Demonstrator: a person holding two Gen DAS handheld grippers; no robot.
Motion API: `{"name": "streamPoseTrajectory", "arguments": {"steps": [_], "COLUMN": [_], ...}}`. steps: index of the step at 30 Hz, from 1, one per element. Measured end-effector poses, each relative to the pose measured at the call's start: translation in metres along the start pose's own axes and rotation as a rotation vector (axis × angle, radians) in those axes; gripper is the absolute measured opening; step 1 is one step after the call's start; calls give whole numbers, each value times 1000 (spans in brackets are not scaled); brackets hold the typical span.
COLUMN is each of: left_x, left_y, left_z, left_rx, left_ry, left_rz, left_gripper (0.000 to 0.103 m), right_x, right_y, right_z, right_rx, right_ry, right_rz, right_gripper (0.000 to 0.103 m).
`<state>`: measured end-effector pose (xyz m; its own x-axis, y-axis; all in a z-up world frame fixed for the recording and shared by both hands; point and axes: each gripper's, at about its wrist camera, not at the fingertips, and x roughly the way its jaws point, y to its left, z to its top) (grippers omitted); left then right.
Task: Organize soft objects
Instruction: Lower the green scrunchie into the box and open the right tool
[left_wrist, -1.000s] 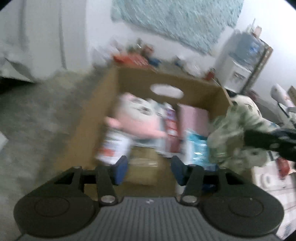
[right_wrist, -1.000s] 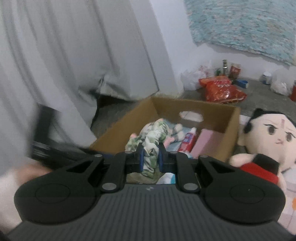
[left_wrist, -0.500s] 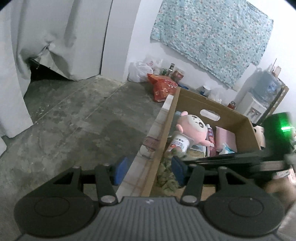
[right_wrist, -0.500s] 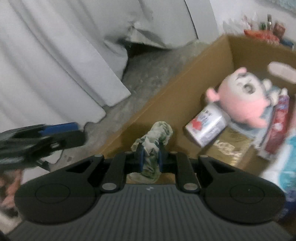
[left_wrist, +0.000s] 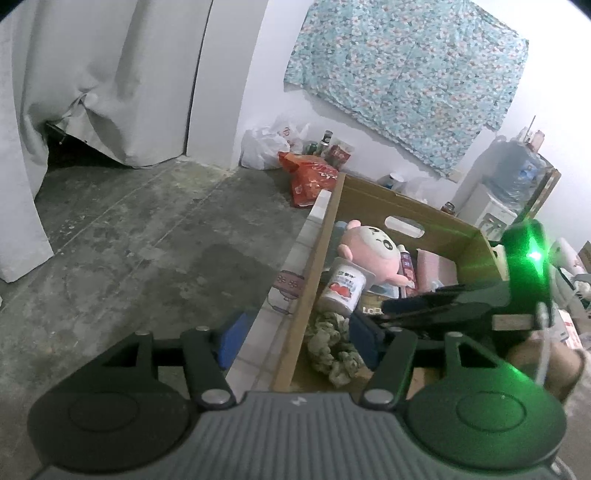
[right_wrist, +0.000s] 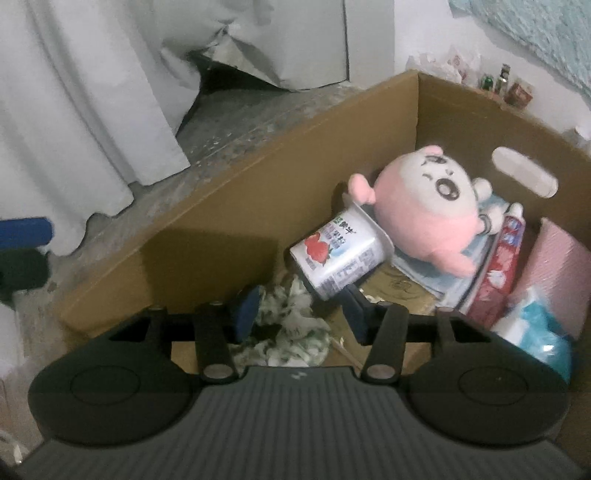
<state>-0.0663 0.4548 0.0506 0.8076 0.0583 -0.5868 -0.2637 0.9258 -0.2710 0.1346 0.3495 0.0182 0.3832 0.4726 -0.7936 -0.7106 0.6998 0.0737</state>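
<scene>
A cardboard box (right_wrist: 229, 206) holds a pink plush toy (right_wrist: 424, 206), a yoghurt cup (right_wrist: 340, 254), a red tube (right_wrist: 502, 254) and other items. A crumpled green-and-white cloth (right_wrist: 295, 325) lies in the box's near corner. My right gripper (right_wrist: 301, 314) is open just above the cloth, fingers either side of it. My left gripper (left_wrist: 295, 341) is open and empty, straddling the box's left wall (left_wrist: 306, 291). The left wrist view also shows the cloth (left_wrist: 332, 343), the plush (left_wrist: 373, 251) and the right gripper body (left_wrist: 443, 306).
The box stands on a patterned mat (left_wrist: 291, 273) on a concrete floor (left_wrist: 129, 240). White curtains (left_wrist: 92, 74) hang at the left. Bags and bottles (left_wrist: 310, 162) sit by the back wall. A water dispenser (left_wrist: 498, 199) stands at the right.
My right gripper has lowered into the box and opened, letting go of the green-and-white cloth, which now lies in the corner. My left gripper has swung left, outside the box wall.
</scene>
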Motion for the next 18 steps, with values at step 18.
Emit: {"name": "streamPoseTrajectory", "arguments": {"steps": [18], "left_x": [-6], "left_y": [-14], "left_z": [-10], "left_rx": [-1], "left_ry": [10], "left_rz": [3], "left_gripper": [65], "right_x": [5], "right_y": [9], "right_z": [4], "right_rx": [22], "right_ry": [121], "right_rz": [77], "right_gripper": [24]}}
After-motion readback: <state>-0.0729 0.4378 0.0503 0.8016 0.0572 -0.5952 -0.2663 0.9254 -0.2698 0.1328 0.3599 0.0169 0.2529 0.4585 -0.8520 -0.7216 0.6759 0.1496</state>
